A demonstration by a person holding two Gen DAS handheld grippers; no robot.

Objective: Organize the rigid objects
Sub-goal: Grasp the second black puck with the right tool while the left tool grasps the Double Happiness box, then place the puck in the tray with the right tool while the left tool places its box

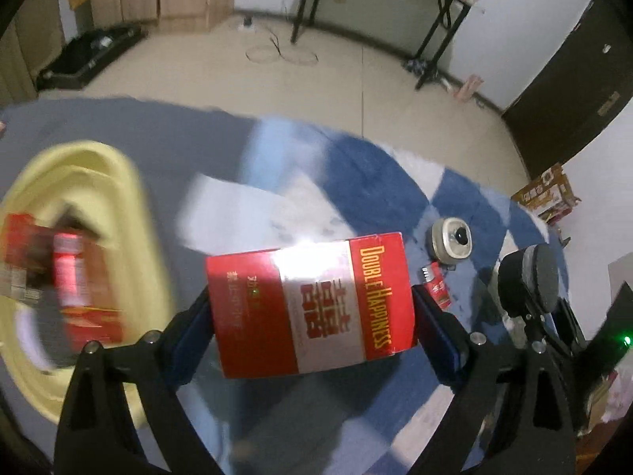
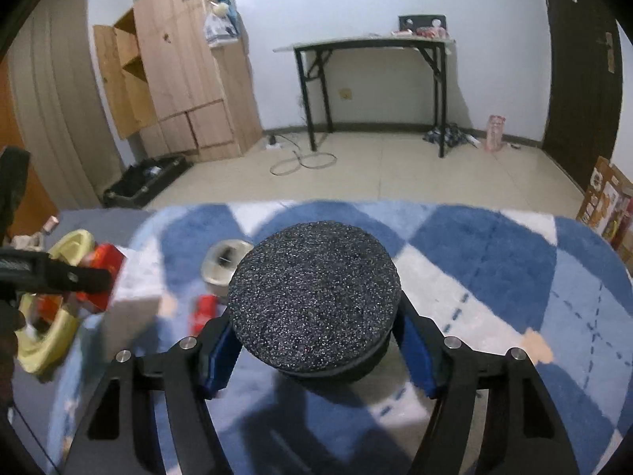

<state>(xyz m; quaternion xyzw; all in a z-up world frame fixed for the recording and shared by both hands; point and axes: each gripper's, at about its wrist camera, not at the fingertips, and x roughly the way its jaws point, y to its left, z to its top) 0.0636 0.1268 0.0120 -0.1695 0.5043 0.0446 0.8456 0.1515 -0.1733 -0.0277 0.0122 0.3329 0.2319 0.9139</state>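
The left tongs (image 1: 312, 316) are clamped on a red carton (image 1: 310, 308), held above the blue rug (image 1: 368, 182) just right of the yellow tub (image 1: 79, 166). The right tongs (image 2: 316, 352) are clamped on a black disc (image 2: 314, 304) over the rug, right of a small red pack (image 2: 203, 308) and a round tin (image 2: 223, 263)

Dim indoor light; glare on red carton (image 1: 312, 304); left side motion-blurred; fisheye edges bent, vignetted.
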